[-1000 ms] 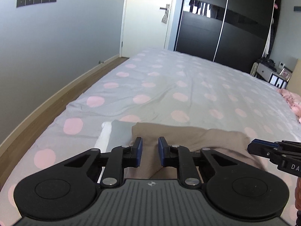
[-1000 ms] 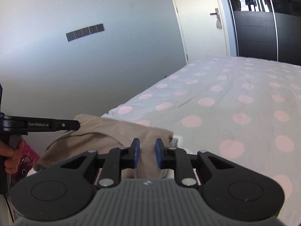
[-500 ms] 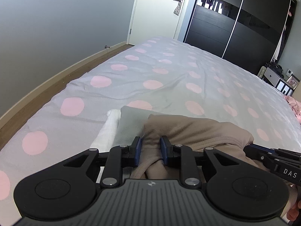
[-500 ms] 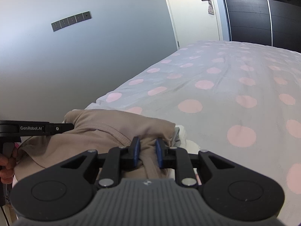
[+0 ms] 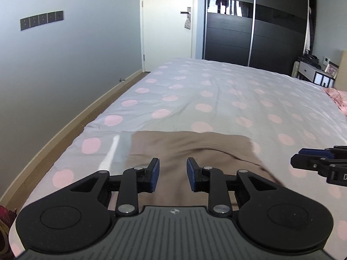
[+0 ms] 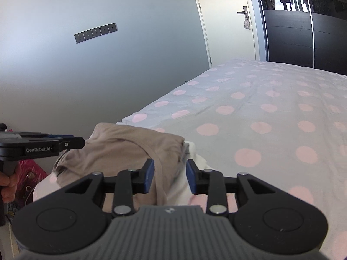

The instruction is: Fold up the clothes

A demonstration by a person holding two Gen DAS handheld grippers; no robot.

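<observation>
A folded beige garment [image 5: 190, 149] lies near the front corner of the bed, on top of grey and white folded clothes [image 5: 121, 149]. It also shows in the right wrist view [image 6: 134, 149]. My left gripper [image 5: 173, 174] is open and empty, just above the garment's near part. My right gripper [image 6: 169, 176] is open and empty, over the garment's right edge. The right gripper also appears at the right of the left wrist view [image 5: 321, 164], and the left gripper at the left of the right wrist view [image 6: 43, 146].
The bed [image 5: 227, 99] has a grey cover with pink dots and stretches far ahead. A grey wall and wooden floor strip [image 5: 71, 121] run along its left side. A door [image 5: 167, 21] and dark wardrobe [image 5: 258, 21] stand at the far end. Pink fabric [image 5: 338, 99] lies at the right.
Both grippers have opened and let go of the beige garment. The garment now lies flat on the stack, and both grippers have drawn back a little.
</observation>
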